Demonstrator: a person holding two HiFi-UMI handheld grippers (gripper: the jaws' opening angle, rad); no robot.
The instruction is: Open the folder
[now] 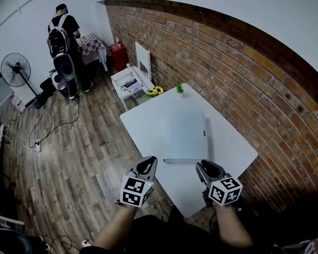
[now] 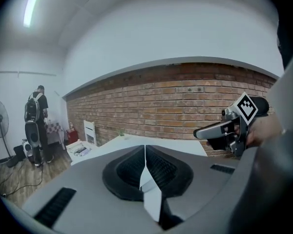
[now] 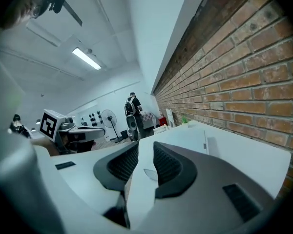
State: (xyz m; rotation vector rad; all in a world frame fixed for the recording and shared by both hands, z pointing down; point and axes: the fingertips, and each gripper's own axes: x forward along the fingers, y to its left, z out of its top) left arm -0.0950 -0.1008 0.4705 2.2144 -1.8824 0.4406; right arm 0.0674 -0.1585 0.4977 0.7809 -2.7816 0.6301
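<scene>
The pale grey folder [image 1: 184,136] lies shut and flat near the middle of the white bench [image 1: 236,148], its long right edge toward the brick wall [image 1: 244,73] and a small dark mark on that edge. Opening has not begun, so I judge this to be the approach step. Neither tool touches the cover. The left hand-held gripper [image 1: 147,165] has its jaws pressed together with nothing between them. It sits over the near edge of the bench, just short of the folder's near left corner. The right hand-held gripper [image 1: 205,168] has its jaws standing apart with only bare bench and the folder's near end showing through the gap. It is just short of the near right corner. Both forearms come up from the bottom of the head view, roughly parallel. The tools are side by side, aimed away from the person toward the folder and tipped a little downward. Next, the spread right jaws probably need to reach a free edge of the cover and pinch it so it can be lifted, while the left steadies the rest. I cannot tell which long edge is the spine, so the side to lift has to be found first. A thin cover lying flat may be hard to get a jaw under.
</scene>
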